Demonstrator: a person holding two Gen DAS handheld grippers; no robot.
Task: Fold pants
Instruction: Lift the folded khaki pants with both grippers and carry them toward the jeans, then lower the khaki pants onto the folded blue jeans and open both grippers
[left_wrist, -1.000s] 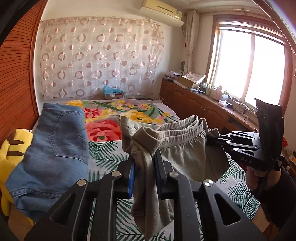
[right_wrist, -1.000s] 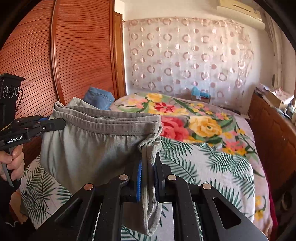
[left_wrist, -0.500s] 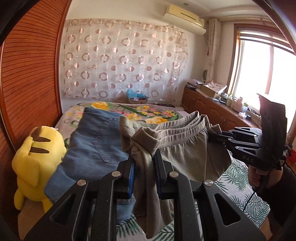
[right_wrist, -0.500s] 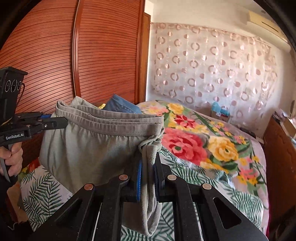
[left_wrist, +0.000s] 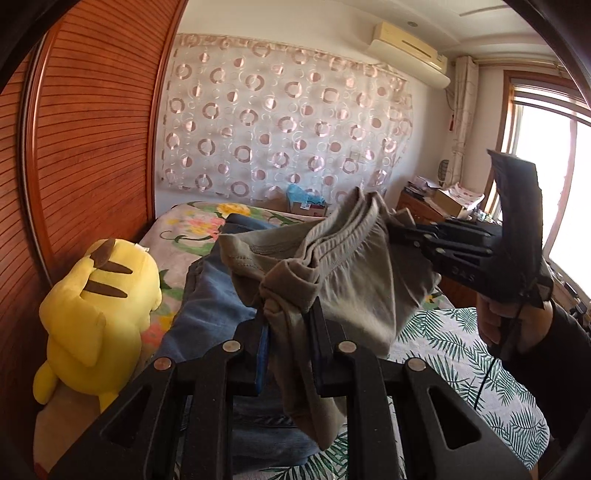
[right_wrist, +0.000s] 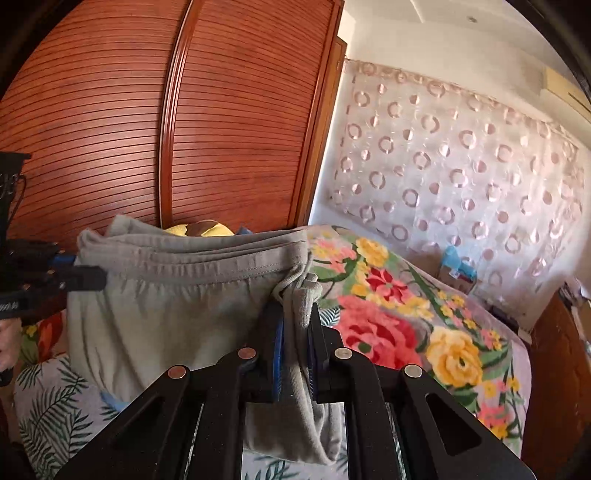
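Grey pants (left_wrist: 354, 280) hang in the air above the bed, stretched by the waistband between both grippers. My left gripper (left_wrist: 288, 314) is shut on one end of the waistband; it also shows in the right wrist view (right_wrist: 70, 271) at the left. My right gripper (right_wrist: 295, 314) is shut on the other end; it also shows in the left wrist view (left_wrist: 400, 230) at the right. The grey pants (right_wrist: 177, 306) hang folded below the band. Folded blue jeans (left_wrist: 207, 314) lie on the bed under and behind them.
A yellow plush toy (left_wrist: 99, 310) sits at the bed's left edge by the wooden wardrobe (right_wrist: 147, 122). The bed has a floral cover (right_wrist: 388, 314). A wooden dresser (left_wrist: 424, 206) with boxes stands by the window at the right.
Both grippers have swung left with the pants held between them, over the blue jeans and toward the wardrobe and plush toy. Both grips are unchanged.
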